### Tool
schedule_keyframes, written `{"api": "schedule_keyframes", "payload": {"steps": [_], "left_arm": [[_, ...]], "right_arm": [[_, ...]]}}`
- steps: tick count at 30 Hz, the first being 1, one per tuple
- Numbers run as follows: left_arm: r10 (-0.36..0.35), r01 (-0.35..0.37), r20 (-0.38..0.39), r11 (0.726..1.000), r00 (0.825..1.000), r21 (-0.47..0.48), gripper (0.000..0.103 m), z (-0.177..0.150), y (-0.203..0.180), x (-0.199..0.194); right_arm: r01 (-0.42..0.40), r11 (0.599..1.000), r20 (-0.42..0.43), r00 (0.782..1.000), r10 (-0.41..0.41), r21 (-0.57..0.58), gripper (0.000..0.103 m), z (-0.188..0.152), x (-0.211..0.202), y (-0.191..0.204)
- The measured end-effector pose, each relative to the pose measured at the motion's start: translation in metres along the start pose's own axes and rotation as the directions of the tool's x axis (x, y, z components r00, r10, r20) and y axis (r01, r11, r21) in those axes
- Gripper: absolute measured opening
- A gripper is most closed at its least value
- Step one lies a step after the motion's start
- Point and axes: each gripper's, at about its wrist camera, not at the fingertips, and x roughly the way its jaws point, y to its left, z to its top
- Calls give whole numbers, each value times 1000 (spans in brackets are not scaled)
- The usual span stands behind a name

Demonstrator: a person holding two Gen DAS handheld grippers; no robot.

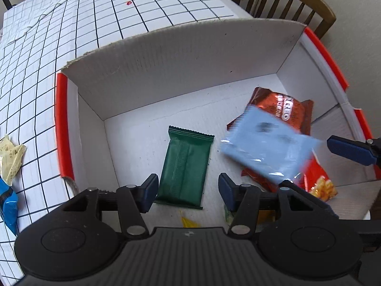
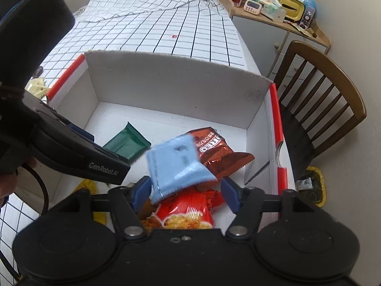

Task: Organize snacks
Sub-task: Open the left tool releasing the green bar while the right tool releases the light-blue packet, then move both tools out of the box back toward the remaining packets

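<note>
A white cardboard box with red edges (image 1: 166,54) (image 2: 166,78) stands on the checked tablecloth. Inside lie a green packet (image 1: 184,166) (image 2: 126,144), a brown Oreo packet (image 1: 281,107) (image 2: 221,155) and a red snack bag (image 1: 319,181) (image 2: 188,212). A light blue packet (image 1: 264,147) (image 2: 176,164) is blurred and tilted above them, free of both grippers. My left gripper (image 1: 188,191) is open over the green packet. My right gripper (image 2: 185,193) is open over the red bag, just beneath the blue packet; one right fingertip (image 1: 347,150) shows in the left wrist view.
On the cloth left of the box lie a pale yellow packet (image 1: 10,159) and a blue packet (image 1: 8,205). A yellow wrapper (image 1: 189,221) lies at the box's near side. A wooden chair (image 2: 319,109) stands at the right, with a cluttered cabinet (image 2: 273,7) behind.
</note>
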Motion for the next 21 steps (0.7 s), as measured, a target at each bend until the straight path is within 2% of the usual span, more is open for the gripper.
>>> {"api": "schedule_keyframes", "payload": {"steps": [12, 21], "left_arm": [[-23, 22, 103, 1000, 994, 6, 58, -15, 9, -50], [-47, 46, 197, 999, 979, 8, 58, -36, 24, -98]], "right_arm": [[-41, 998, 68, 997, 38, 40, 76, -2, -41, 2], [-81, 995, 146, 987, 73, 51, 82, -3, -77, 15]]}}
